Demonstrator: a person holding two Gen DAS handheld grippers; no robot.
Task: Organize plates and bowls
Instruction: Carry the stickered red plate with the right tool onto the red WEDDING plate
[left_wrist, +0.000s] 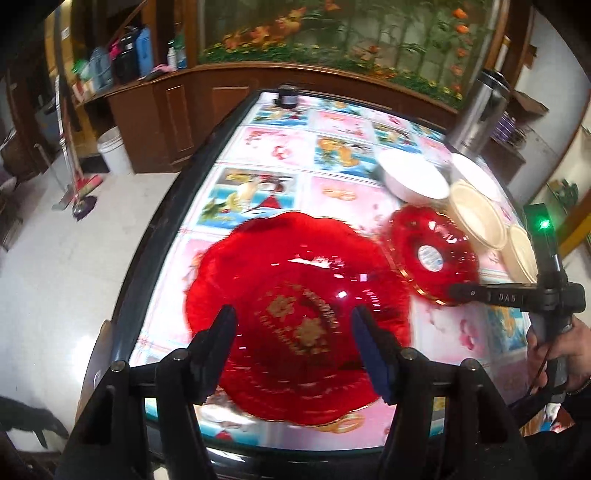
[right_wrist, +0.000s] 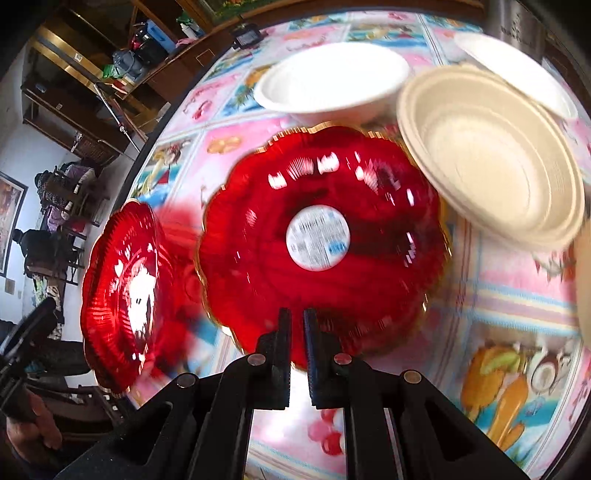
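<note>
Red translucent plate with the sticker (right_wrist: 318, 242) tilts underside-up, rim pinched in the right gripper (right_wrist: 295, 325). The left gripper (left_wrist: 293, 332) hangs spread above the larger red plate (left_wrist: 295, 317) lying flat near the tabletop's (left_wrist: 258, 147) left edge; tiled floor (left_wrist: 55, 277) beyond.

Both scalloped plates (left_wrist: 295, 317) (right_wrist: 321, 243) were translucent red, gold-rimmed. Bowls: one white (right_wrist: 332, 79), one cream (right_wrist: 491, 155). Tablecloth (left_wrist: 332, 147) showed pink-and-blue cartoon panels.

Two red scalloped plates (left_wrist: 295, 314) (right_wrist: 325, 240); white bowls (right_wrist: 332, 77) beyond.
</note>
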